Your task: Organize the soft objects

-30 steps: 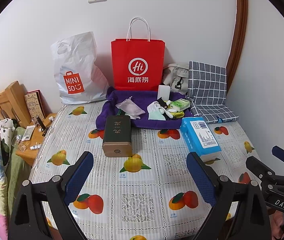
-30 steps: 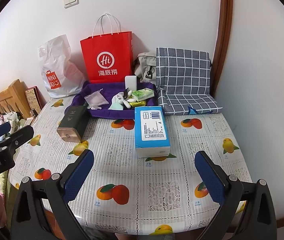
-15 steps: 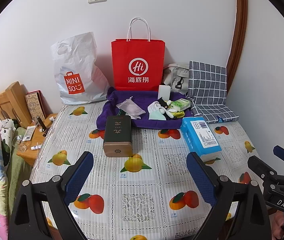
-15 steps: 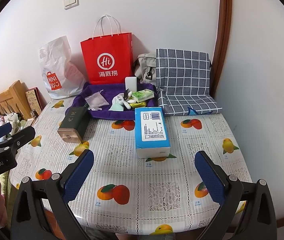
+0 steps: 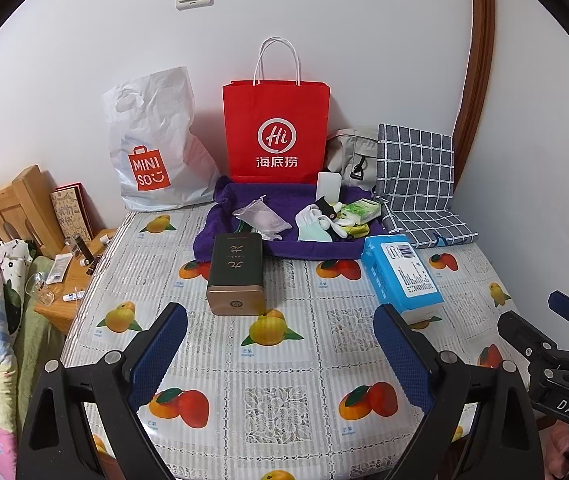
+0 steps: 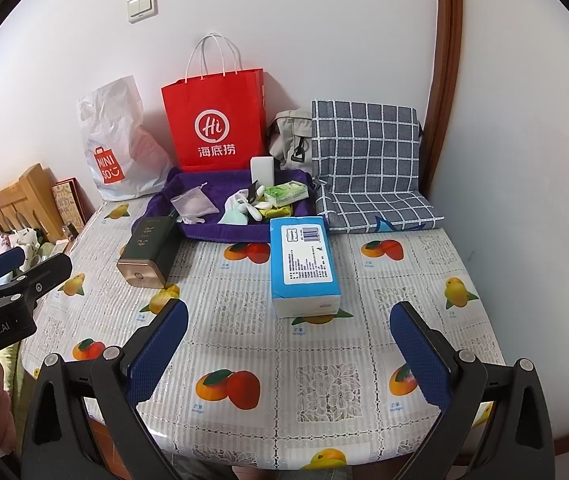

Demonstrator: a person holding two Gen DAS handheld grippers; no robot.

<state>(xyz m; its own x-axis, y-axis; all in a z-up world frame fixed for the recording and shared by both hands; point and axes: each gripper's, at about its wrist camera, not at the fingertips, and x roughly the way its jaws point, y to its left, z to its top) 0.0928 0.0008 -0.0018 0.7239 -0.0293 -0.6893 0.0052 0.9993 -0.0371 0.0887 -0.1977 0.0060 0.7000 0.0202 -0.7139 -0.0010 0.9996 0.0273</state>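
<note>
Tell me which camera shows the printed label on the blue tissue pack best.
The right wrist view: the blue tissue pack lies nearly straight ahead, its label facing the lens. In the left wrist view the pack sits off to the right, angled, its label skewed and smaller.

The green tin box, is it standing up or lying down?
Lying down. The green tin box rests on its long side on the tablecloth, gold end facing the camera.

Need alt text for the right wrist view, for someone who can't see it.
The open right tool hovers empty over a fruit-print table, facing a blue tissue pack. Behind it a purple towel holds small soft items, with a red paper bag against the wall.
</note>
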